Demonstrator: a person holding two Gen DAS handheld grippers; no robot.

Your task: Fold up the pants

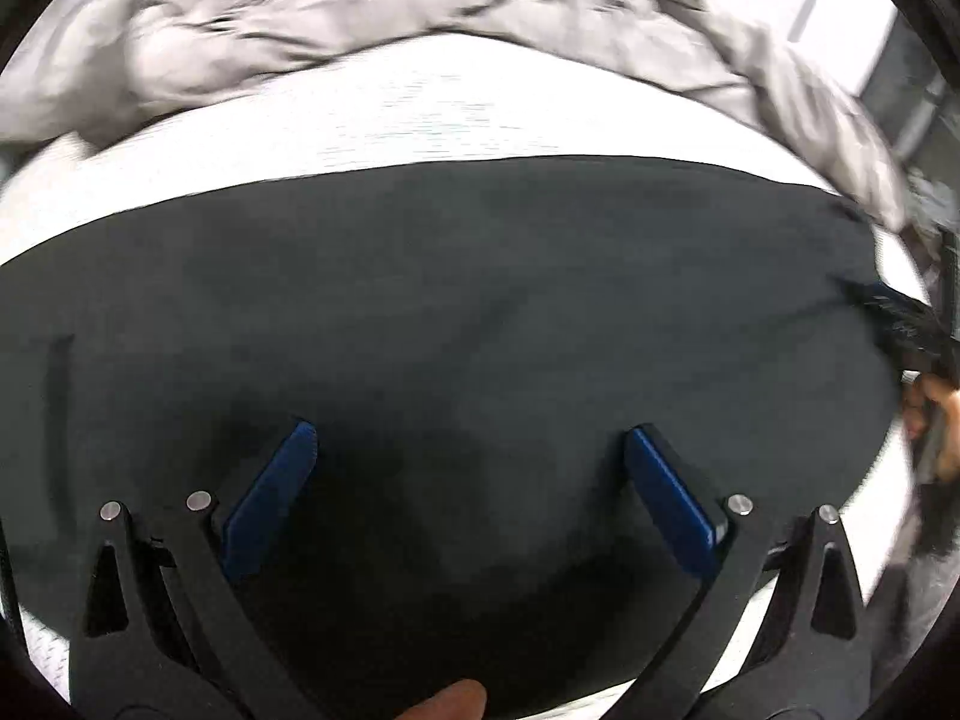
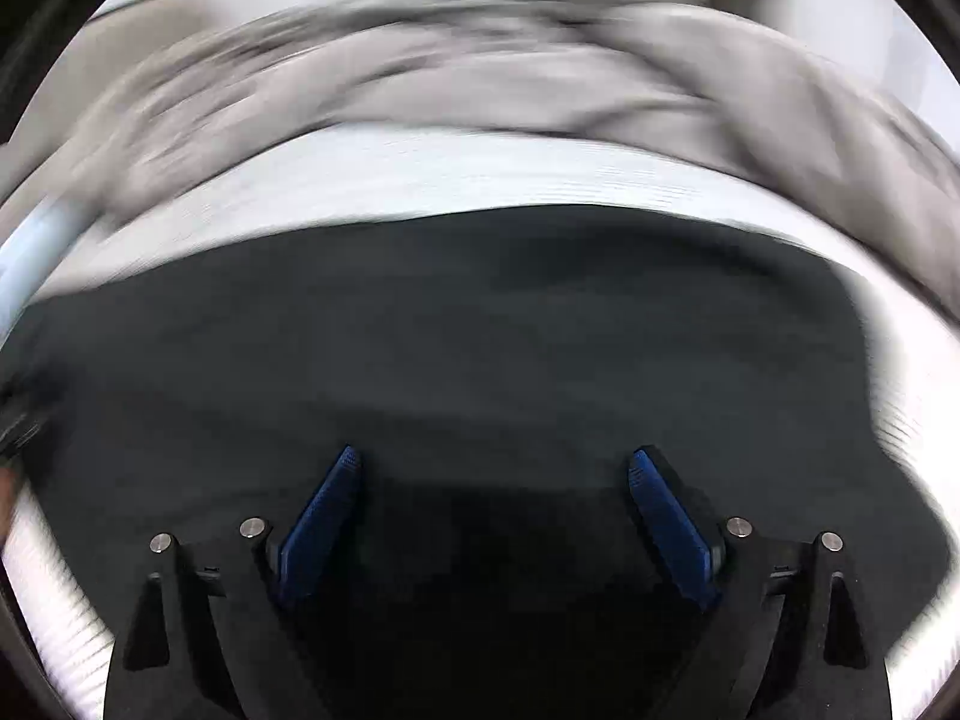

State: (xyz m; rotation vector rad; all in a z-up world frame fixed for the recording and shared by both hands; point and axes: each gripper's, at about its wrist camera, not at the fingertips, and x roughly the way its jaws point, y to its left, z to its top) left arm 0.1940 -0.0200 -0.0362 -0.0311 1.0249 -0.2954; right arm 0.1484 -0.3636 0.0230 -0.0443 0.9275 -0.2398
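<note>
From my left wrist camera I see the dark pants (image 1: pixel 468 312) spread flat over a white mattress (image 1: pixel 420 114), which carries them in place of any desk. The cloth fills most of the lower half of the view, and its far edge runs straight across, parallel to a band of bare mattress beyond it. Past that band, along the mattress's far edge, lies a rumpled grey blanket (image 1: pixel 288 18).

My left gripper (image 1: pixel 471 444) hangs over the near part of the pants with its blue pads (image 1: pixel 273 498) set wide apart; nothing sits between them and I see no cloth pinched. A fingertip (image 1: pixel 450 702) shows at the bottom rim of that view. At the right rim, near the right end of the pants, I can make out part of the other tool and a hand (image 1: pixel 933 420) on it.

The right wrist view is smeared by motion, so I take its detail with some caution. It shows the same pants (image 2: pixel 480 360) under my right gripper (image 2: pixel 495 468), whose blue pads (image 2: pixel 318 534) likewise stand wide with only flat fabric below them. The right-hand end of the pants curves round there, with the white mattress (image 2: pixel 480 174) showing beyond it and the grey blanket (image 2: pixel 510 78) along the far edge.
</note>
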